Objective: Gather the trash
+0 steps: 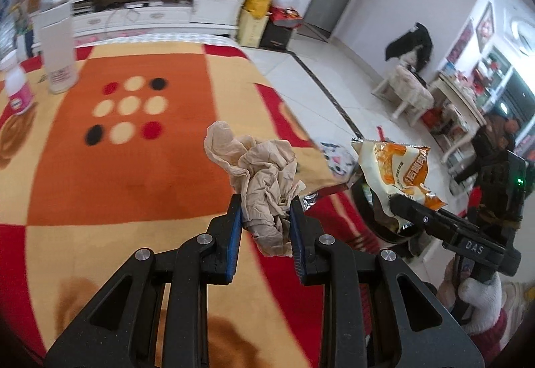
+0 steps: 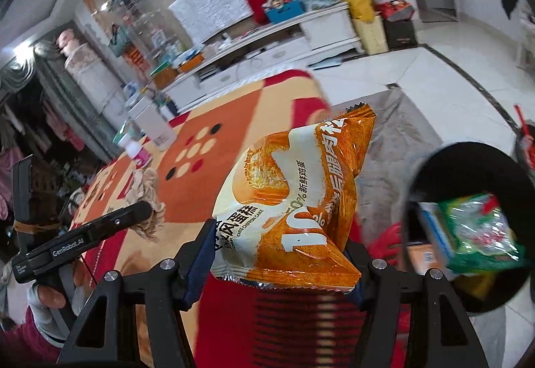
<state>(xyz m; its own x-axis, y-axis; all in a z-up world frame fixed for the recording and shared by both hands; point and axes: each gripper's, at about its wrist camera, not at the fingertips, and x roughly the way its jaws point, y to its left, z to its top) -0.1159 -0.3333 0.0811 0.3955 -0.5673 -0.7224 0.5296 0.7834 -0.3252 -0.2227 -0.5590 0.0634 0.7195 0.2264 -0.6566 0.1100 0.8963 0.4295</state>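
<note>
Crumpled tissue (image 1: 264, 187) clamped in left gripper (image 1: 265, 217) above the patterned tablecloth (image 1: 133, 167); chiffon cake wrapper (image 2: 294, 201) pinched across right gripper (image 2: 281, 264), jaws at middling width. Black bin (image 2: 434, 164) at three o'clock of the wrapper, green packet (image 2: 481, 234) already inside. Judged mid-task: both pieces lifted, neither dropped yet; pink-labelled bottle (image 1: 18, 90) and white canister (image 1: 58, 47) standing at ten o'clock, probably not trash.

We see a worktop (image 1: 133, 184) under an orange-and-red patterned cloth, bearing a white canister (image 1: 58, 50) and a small pink-labelled bottle (image 1: 16, 87).
</note>
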